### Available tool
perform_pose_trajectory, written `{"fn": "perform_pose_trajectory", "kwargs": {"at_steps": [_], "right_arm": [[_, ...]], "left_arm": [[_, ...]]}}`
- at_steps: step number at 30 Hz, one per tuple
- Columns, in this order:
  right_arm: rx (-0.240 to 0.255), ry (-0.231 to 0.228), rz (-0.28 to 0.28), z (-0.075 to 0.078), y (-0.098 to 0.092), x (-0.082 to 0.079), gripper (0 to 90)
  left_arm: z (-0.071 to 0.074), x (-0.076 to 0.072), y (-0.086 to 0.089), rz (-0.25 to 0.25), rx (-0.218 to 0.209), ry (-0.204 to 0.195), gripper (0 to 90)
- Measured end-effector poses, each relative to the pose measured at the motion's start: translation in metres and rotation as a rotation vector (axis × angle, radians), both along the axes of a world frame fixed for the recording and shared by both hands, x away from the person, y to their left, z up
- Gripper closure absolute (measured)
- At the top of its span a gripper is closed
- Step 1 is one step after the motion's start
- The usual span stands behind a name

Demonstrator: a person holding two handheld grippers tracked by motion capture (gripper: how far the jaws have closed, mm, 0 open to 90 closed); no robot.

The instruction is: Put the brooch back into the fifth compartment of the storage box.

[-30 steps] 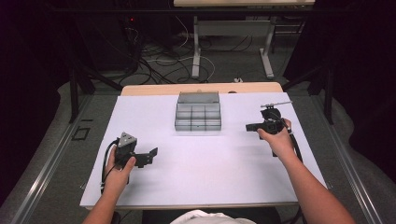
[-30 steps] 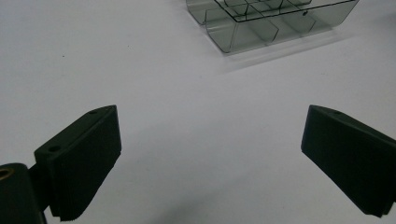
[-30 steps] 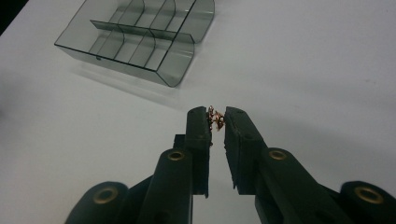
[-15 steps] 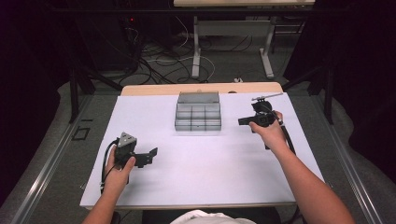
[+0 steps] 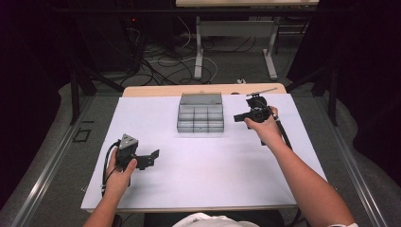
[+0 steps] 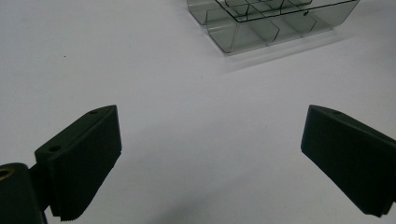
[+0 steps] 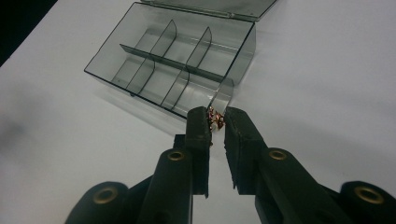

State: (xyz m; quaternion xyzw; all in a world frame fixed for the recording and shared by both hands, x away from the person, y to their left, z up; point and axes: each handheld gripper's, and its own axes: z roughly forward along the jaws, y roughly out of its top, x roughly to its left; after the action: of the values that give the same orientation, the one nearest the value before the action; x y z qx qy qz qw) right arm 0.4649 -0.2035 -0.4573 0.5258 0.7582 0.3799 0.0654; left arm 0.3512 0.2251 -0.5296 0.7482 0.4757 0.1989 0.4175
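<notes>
Clearly the right gripper (image 7: 215, 122) is the one that matters: its jaws are pinched nearly together on a small reddish, gold-flecked object (image 7: 215, 118) at their very tips, too small to name with confidence, perhaps a bead or a bit of jewellery. Straight ahead of those tips and a little below lies the clear compartment box (image 7: 170, 65), its lid hinged open and laid back on the far side, its dividers making a grid of cells that all look empty from here. In the right gripper view the nearest corner of the box sits just beyond the held piece, so the box lies forward and to the left of the jaws, with its long axis running across the line of approach and slanting away to the upper right. From the high view the right gripper (image 5: 243, 117) hangs just beside the right-hand end of the box (image 5: 200, 118), near but apart, its jaws pointing left towards it. The left gripper (image 5: 150, 157) rests well apart, nearer the person and on the other side, low over the white table (image 5: 213, 175); its jaws stand wide open with nothing between them, and the box (image 6: 275, 21) shows far off at the top of its view. My judgement is that a drop into an end cell needs only a short carry leftward over the wall, and the right hand (image 5: 265, 130) is much the closer one
</notes>
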Motion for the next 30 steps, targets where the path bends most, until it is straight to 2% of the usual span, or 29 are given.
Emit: {"fn": "perform_pose_trajectory", "kwargs": {"at_steps": [6,30], "right_arm": [[0.003,0.012,0.005,-0.001,0.007,0.005,80.3],[0.0,0.011,0.038,-0.004,0.042,0.021,80.3]], "left_arm": [[0.0,0.0,0.0,-0.002,0.0,0.001,5.0],[0.0,0.001,0.001,-0.004,0.008,-0.002,5.1]]}}
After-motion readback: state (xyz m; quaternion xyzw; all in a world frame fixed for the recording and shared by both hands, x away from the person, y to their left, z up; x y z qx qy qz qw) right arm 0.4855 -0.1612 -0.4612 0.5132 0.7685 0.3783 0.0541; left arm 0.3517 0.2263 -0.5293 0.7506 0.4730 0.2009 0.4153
